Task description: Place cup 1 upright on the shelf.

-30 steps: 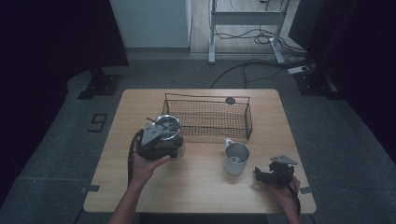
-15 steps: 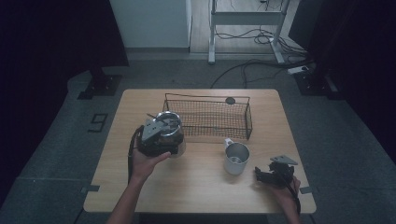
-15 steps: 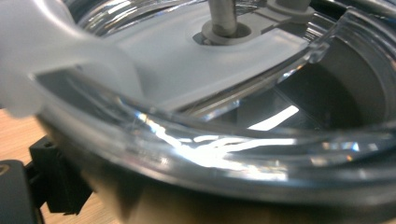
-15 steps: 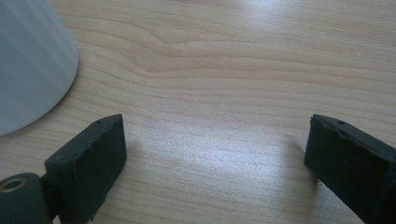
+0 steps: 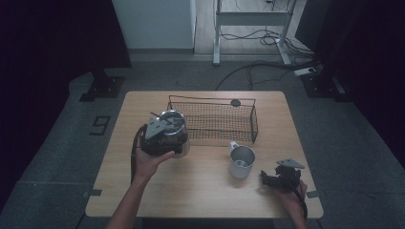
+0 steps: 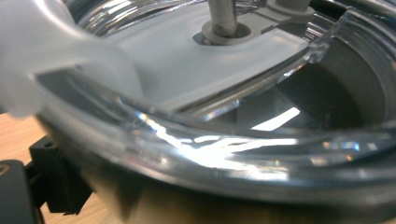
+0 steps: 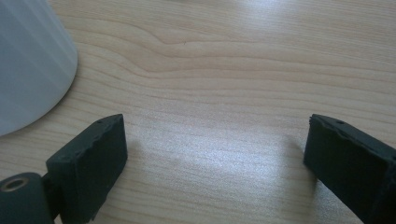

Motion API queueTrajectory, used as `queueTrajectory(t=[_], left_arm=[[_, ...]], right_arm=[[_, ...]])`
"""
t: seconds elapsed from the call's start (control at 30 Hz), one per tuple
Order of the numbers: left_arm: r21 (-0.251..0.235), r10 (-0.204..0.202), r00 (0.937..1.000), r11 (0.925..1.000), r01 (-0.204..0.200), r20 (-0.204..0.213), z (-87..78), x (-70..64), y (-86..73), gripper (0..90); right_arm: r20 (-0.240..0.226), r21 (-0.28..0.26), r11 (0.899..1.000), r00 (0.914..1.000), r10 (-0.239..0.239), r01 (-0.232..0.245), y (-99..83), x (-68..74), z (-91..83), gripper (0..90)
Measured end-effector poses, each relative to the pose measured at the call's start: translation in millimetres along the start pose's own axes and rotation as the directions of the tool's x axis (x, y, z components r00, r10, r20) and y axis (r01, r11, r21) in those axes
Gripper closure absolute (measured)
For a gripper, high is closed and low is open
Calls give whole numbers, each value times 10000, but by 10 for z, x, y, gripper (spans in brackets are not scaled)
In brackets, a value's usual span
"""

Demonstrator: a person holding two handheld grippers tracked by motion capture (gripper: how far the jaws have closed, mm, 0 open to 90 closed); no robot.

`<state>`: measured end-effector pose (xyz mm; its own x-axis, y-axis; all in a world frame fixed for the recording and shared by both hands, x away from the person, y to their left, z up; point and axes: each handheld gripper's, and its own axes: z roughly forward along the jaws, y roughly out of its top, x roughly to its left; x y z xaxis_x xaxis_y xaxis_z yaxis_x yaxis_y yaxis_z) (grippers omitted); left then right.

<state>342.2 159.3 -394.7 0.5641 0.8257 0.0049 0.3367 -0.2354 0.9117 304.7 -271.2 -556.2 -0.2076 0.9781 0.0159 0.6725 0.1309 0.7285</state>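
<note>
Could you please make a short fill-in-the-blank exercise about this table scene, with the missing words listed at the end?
1. The left gripper holds a clear glass jar beside the wire ____.
2. The metal mug stands on the table between the two grippers, and it is ____ the wire basket.
3. The right gripper rests on the table with its jaws ____.

Missing words: basket; outside; open

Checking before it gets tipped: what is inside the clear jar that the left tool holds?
Inside the clear jar, the left gripper view shows a grey plastic plate around a metal rod. The glass's glare and rim hide the bottom.
</note>
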Motion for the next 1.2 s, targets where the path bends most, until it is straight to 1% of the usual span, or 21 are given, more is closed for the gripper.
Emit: queueTrajectory(t=[0.5, 0.6, 0.73, 1.03, 1.2], left_arm=[[46, -33, 10000, 10000, 33, -87, 85, 77, 23, 41], [114, 1, 9999, 9999, 1, -126, 107, 91, 40, 41], [106, -108, 9999, 9999, 109, -61, 123, 113, 62, 41], [217, -39, 9999, 9998, 41, -117, 186, 136, 133, 41], [237, -6, 10000, 9997, 8, -67, 227, 127, 190, 41]], right_arm=[[28, 7, 10000, 10000, 8, -8, 0, 0, -2, 61], [27, 6, 10000, 10000, 4, -4, 0, -1, -2, 61], [32, 6, 10000, 10000, 7, -7, 0, 0, -3, 62], [43, 2, 10000, 10000, -4, 4, -1, -2, -3, 65], [26, 9, 10000, 10000, -7, 7, 0, -3, -4, 66]])
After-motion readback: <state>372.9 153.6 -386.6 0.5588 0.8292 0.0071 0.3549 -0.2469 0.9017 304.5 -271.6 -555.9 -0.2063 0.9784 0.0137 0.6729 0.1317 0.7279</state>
